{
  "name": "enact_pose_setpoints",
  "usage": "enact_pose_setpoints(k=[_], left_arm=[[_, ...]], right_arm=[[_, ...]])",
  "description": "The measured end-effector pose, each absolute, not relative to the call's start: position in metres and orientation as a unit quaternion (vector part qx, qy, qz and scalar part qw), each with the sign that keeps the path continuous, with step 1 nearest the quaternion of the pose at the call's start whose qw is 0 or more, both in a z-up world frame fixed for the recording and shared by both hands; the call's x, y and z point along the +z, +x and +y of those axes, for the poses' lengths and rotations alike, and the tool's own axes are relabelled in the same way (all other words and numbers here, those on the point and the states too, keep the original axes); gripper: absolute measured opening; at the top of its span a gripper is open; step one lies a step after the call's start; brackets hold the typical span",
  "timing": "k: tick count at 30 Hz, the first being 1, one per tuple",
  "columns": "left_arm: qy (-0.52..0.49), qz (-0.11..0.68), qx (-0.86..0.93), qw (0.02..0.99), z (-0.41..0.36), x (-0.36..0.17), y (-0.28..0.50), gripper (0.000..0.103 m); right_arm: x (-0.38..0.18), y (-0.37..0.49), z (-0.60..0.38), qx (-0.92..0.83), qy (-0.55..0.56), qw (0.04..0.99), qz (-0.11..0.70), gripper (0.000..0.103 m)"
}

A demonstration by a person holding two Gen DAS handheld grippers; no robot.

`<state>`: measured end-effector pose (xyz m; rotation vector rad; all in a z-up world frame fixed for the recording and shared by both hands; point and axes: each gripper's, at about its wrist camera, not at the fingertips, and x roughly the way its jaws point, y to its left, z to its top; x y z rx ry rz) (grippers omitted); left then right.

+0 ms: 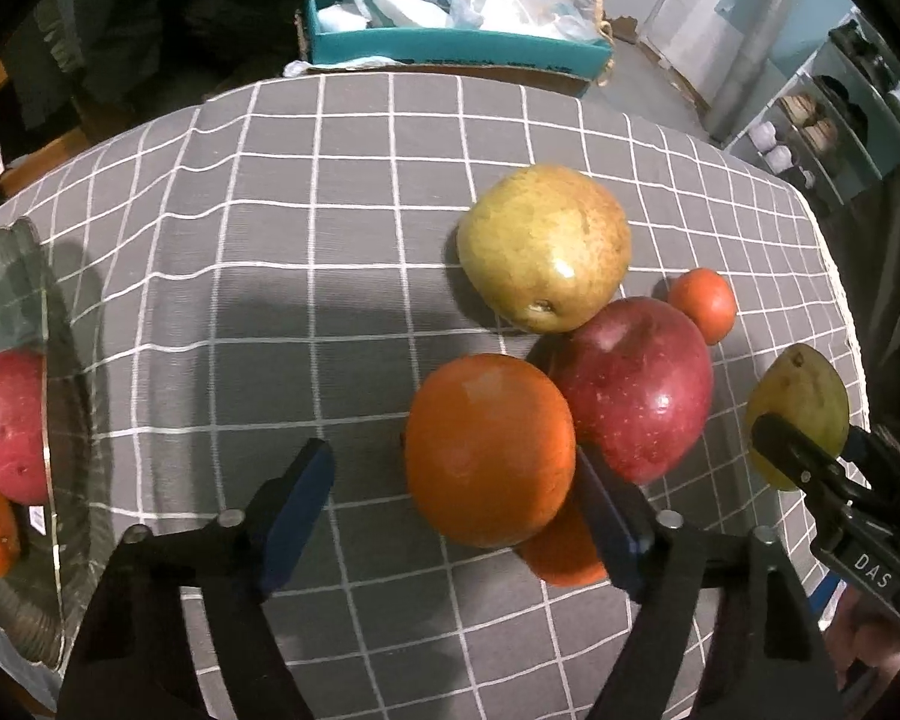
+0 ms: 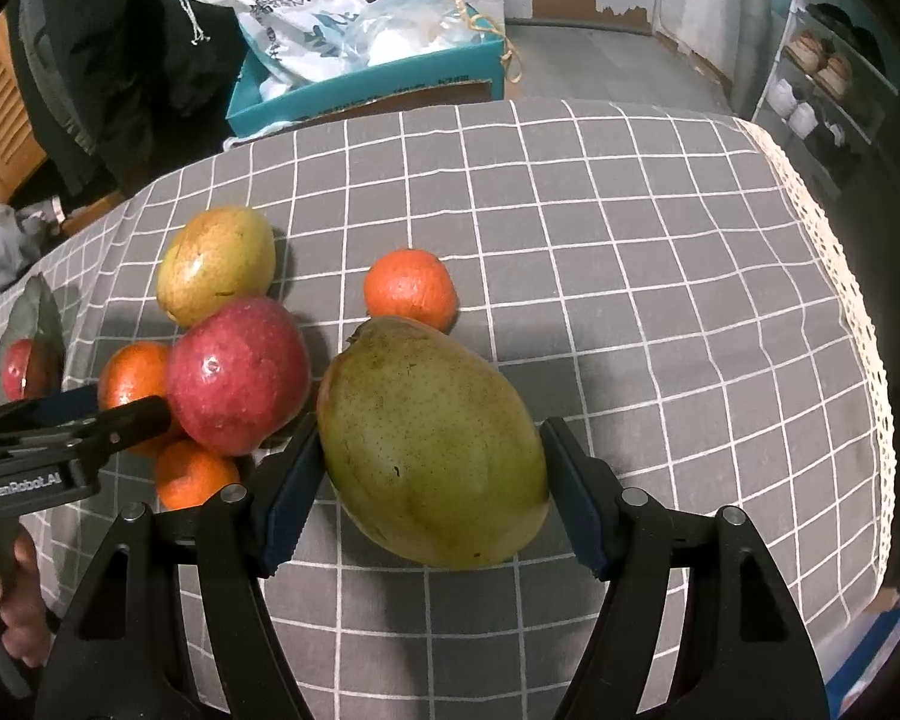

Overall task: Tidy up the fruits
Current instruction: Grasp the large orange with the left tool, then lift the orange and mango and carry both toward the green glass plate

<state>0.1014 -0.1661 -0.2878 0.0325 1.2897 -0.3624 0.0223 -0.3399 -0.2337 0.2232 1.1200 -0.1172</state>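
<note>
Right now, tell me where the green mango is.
The green mango lies on the checked tablecloth between the right claw's fingers, just right of the red apple, with a small orange behind it.

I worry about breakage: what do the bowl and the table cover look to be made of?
The bowl looks like clear, glossy glass: the red apple shows through its wall. The table cover looks like woven, matte grey cloth with fine ribs, wrinkles and a white grid.

Each hand-held gripper [image 2: 426,495] is black — blue finger pads [image 2: 285,501], silver screws (white lettering on the side).
</note>
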Motion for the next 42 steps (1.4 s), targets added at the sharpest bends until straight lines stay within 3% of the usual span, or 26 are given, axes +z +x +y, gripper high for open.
enact_pose_setpoints(k=[6, 24, 42], left_arm=[[0.004, 0.598, -0.189, 0.779, -0.172, -0.291, 0.101, 0.058], [0.044, 0.564, -0.174, 0.806, -0.168, -0.270, 0.085, 0.058], [0.049, 0.502, -0.166, 0.847, -0.154, -0.210, 0.066, 0.058]], right_arm=[[-0.236, 0.023, -0.343, -0.056, 0.107, 0.839, 0.530, 0.071], [-0.212, 0.019, -0.343, -0.068, 0.090, 0.860, 0.497, 0.071], [-0.162, 0.010, -0.329, -0.066, 0.057, 0.892, 0.444, 0.071]])
